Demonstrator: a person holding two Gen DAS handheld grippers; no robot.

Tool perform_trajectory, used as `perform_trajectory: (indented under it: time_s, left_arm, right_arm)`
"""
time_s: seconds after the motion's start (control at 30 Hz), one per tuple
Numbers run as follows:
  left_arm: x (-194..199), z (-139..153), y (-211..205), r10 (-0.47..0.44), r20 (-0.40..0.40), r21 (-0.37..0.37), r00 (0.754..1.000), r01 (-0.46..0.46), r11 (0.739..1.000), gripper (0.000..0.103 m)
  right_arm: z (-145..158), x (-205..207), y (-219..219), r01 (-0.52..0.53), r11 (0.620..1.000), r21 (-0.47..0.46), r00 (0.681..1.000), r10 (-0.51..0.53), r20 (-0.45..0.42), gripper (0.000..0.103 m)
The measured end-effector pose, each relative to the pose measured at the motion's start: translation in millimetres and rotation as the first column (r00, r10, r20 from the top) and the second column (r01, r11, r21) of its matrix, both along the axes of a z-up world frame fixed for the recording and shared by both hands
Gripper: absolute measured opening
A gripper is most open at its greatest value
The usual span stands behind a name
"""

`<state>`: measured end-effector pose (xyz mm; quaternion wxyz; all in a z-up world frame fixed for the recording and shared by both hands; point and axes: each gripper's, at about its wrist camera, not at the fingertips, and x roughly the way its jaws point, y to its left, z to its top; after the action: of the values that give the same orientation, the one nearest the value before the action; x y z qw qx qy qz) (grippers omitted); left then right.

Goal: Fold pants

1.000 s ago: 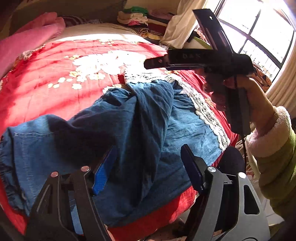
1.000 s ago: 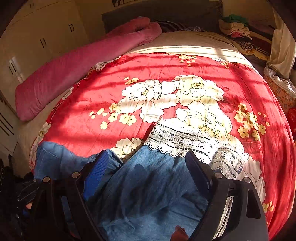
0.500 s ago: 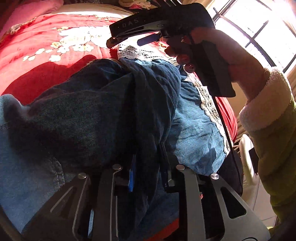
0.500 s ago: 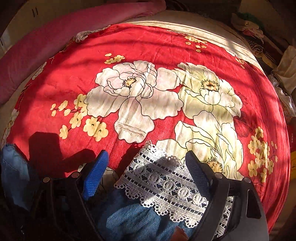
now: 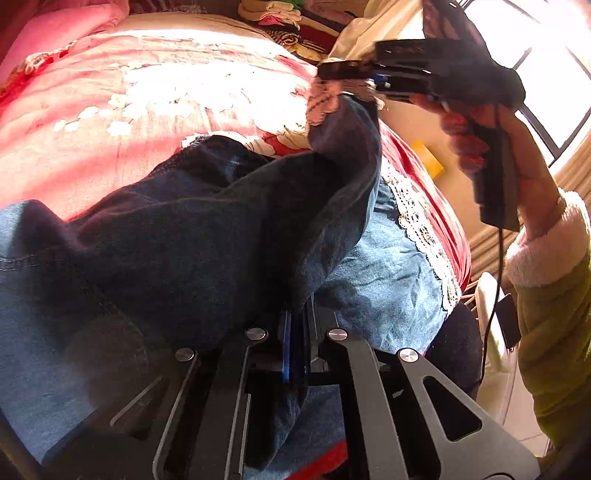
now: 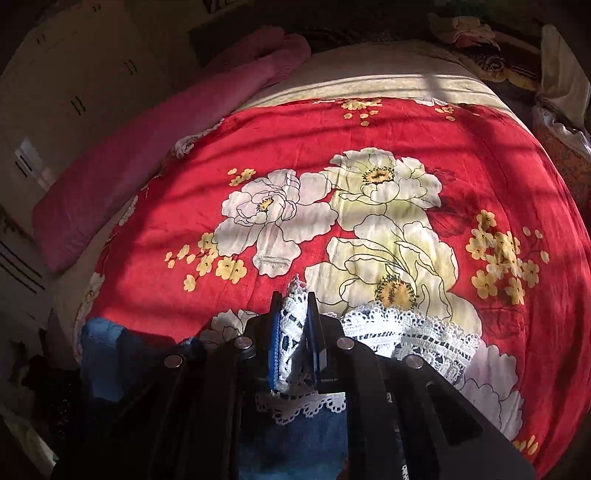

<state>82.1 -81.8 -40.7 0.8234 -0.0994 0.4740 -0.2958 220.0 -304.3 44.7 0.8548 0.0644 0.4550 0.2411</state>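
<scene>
Blue denim pants [image 5: 177, 258] with white lace hems [image 6: 413, 332] lie across the near edge of a red flowered bedspread [image 6: 369, 147]. My left gripper [image 5: 297, 332] is shut on a fold of the denim near the waist end. My right gripper [image 6: 293, 321] is shut on the lace hem of one leg; in the left wrist view the right gripper [image 5: 354, 85] holds that leg end lifted above the bed. The other leg [image 5: 388, 266] lies flat with its lace hem [image 5: 424, 236] at the bed edge.
A pink rolled blanket [image 6: 155, 162] lies along the bed's left side. Folded clothes [image 5: 295, 18] are piled at the far end. A window [image 5: 546, 44] is to the right, wardrobe doors [image 6: 55, 92] to the left.
Both grippers have shut: the left on the denim fold, the right on the lace hem. The right gripper has lifted the leg end off the bed.
</scene>
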Motion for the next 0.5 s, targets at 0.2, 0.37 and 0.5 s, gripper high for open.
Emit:
perform_trajectory:
  time_s: [0.2, 0.37, 0.5]
  left_arm:
    - [-11.4, 12.6, 7.4, -0.027, 0.043, 0.029, 0.999, 0.026, 0.999, 0.000]
    - [-22.5, 11.1, -0.8, -0.069, 0.060, 0.074, 0.996, 0.064, 0.995, 0.000]
    - [-33.7, 4.6, -16.9, -0.112, 0.073, 0.111, 0.991, 0.103, 0.988, 0.000]
  right_arm:
    - [12.0, -81.9, -74.5, 0.088, 0.987, 0.138, 0.995, -0.093, 0.029, 0.011]
    - [-22.2, -135.6, -107.4, 0.139, 0.981, 0.134, 0.990, -0.137, -0.024, 0.014]
    - [-51.9, -163.6, -123.4, 0.166, 0.973, 0.163, 0.984, -0.154, -0.085, 0.016]
